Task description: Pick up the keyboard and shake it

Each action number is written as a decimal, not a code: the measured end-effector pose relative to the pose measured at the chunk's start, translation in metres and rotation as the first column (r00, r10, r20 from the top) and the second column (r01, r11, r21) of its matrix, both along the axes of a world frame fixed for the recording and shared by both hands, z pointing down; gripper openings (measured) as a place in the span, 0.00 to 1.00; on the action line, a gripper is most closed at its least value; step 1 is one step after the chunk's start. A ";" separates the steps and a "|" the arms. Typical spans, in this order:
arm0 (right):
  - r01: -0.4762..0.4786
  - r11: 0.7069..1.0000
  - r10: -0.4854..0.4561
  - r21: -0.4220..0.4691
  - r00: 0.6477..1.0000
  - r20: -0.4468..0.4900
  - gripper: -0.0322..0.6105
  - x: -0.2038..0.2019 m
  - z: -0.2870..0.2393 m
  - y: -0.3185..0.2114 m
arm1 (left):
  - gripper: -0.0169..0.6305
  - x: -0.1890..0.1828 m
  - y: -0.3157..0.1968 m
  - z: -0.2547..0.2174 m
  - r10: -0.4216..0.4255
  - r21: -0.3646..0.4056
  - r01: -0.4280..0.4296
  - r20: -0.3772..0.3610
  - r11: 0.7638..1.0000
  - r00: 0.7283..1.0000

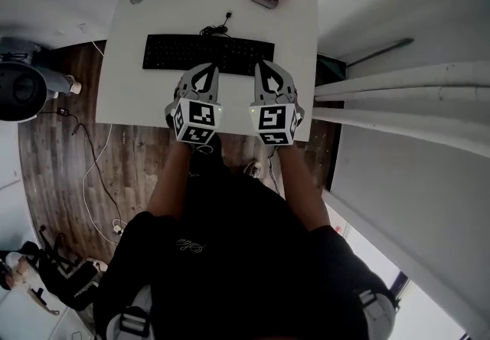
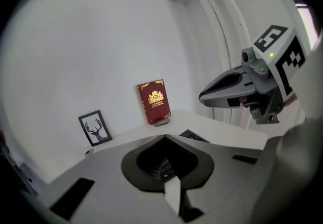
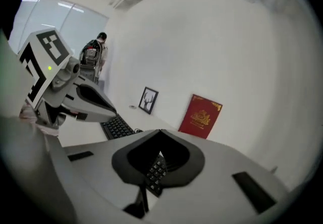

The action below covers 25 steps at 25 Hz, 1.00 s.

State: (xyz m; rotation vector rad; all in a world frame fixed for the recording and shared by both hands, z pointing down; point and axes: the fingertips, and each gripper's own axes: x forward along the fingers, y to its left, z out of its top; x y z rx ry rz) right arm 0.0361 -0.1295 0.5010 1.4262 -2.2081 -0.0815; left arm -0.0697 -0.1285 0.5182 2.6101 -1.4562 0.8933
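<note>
Black flat plastic keyboard (image 1: 164,51): likely light, stiff | I'd grip its near edge at 2 spots | left gripper (image 1: 206,69), right gripper (image 1: 265,66): jaws pressed together, empty

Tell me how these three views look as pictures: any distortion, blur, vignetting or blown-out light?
Head view: strong fisheye skews the white desk, yet the keyboard is sharp. Left gripper view: black round vignette; the near left gripper is soft. Right gripper view: the window is washed out, the red book reads clearly.
</note>
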 end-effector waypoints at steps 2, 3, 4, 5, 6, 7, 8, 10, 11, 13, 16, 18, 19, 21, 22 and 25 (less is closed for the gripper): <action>-0.013 0.998 0.011 0.065 1.000 0.021 0.08 0.019 -0.027 0.025 | 0.03 0.025 0.025 -0.022 -0.029 0.042 0.032 -0.071 0.999 0.997; -0.016 0.995 0.013 0.099 0.999 0.034 0.08 0.029 -0.040 0.038 | 0.03 0.036 0.038 -0.033 -0.041 0.066 0.048 -0.096 0.997 0.994; -0.018 0.991 0.011 0.135 0.998 0.055 0.08 0.038 -0.052 0.052 | 0.03 0.046 0.051 -0.042 -0.053 0.090 0.064 -0.122 0.994 0.991; -0.020 0.985 0.007 0.169 0.997 0.078 0.08 0.047 -0.064 0.066 | 0.03 0.056 0.065 -0.050 -0.064 0.112 0.081 -0.150 0.990 0.987; -0.026 0.980 0.006 0.197 0.995 0.099 0.08 0.057 -0.074 0.079 | 0.03 0.066 0.077 -0.058 -0.073 0.129 0.097 -0.180 0.987 0.981; -0.033 0.976 0.009 0.215 0.993 0.114 0.08 0.067 -0.081 0.093 | 0.03 0.075 0.089 -0.065 -0.077 0.143 0.109 -0.209 0.984 0.975; -0.040 0.974 0.012 0.224 0.992 0.124 0.08 0.076 -0.086 0.106 | 0.03 0.084 0.101 -0.071 -0.076 0.154 0.114 -0.235 0.982 0.969; -0.046 0.973 0.014 0.228 0.990 0.140 0.08 0.091 -0.092 0.130 | 0.03 0.102 0.125 -0.084 -0.061 0.173 0.112 -0.278 0.979 0.959; -0.048 0.972 0.014 0.232 0.989 0.147 0.08 0.098 -0.094 0.141 | 0.03 0.110 0.136 -0.089 -0.053 0.182 0.110 -0.295 0.977 0.954; -0.051 0.967 0.012 0.251 0.988 0.155 0.08 0.109 -0.100 0.157 | 0.03 0.125 0.151 -0.097 -0.038 0.204 0.105 -0.311 0.973 0.950; -0.052 0.959 0.008 0.278 0.987 0.157 0.08 0.121 -0.107 0.171 | 0.03 0.146 0.161 -0.105 0.001 0.234 0.072 -0.298 0.970 0.954; -0.054 0.956 0.006 0.290 0.987 0.163 0.08 0.125 -0.110 0.178 | 0.03 0.156 0.165 -0.107 0.019 0.244 0.052 -0.282 0.968 0.959; -0.055 0.954 0.006 0.296 0.986 0.164 0.08 0.127 -0.112 0.180 | 0.03 0.160 0.167 -0.109 0.028 0.249 0.043 -0.275 0.968 0.961; -0.059 0.950 0.008 0.308 0.986 0.165 0.08 0.130 -0.117 0.180 | 0.03 0.167 0.167 -0.115 0.049 0.266 0.023 -0.260 0.964 0.964; -0.061 0.948 0.008 0.312 0.986 0.168 0.08 0.130 -0.120 0.178 | 0.03 0.170 0.165 -0.119 0.059 0.277 0.015 -0.256 0.961 0.965; -0.056 0.943 -0.002 0.328 0.985 0.174 0.08 0.126 -0.127 0.172 | 0.03 0.171 0.158 -0.129 0.074 0.307 0.008 -0.255 0.952 0.964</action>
